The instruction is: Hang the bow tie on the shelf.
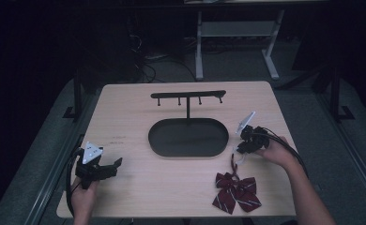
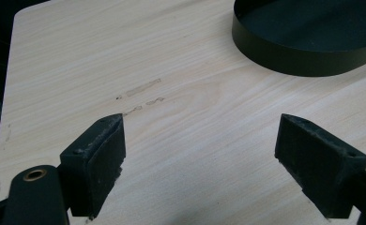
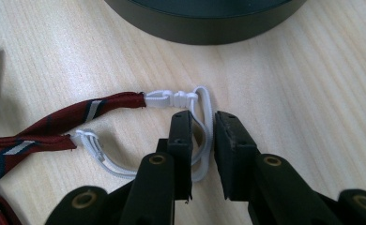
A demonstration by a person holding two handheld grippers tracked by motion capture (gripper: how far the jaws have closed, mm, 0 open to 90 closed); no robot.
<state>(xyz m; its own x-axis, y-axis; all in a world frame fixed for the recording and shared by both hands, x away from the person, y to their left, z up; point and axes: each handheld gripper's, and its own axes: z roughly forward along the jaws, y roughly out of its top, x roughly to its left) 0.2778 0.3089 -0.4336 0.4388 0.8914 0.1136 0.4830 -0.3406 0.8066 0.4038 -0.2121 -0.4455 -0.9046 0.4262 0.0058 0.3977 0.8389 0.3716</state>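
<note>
Right gripper (image 3: 202, 126) is seen with its jaws nearly closed around the white elastic loop (image 3: 204, 117) of the dark red striped bow tie (image 1: 236, 191), which lies at the near right of the table (image 1: 125, 112), just near of the black oval tray (image 1: 188, 137). Left gripper (image 1: 107, 165) is held spread wide over bare wood at the near left, nothing gripped.

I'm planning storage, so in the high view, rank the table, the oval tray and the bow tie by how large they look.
1. table
2. oval tray
3. bow tie, though it lies nearest the camera.
</note>
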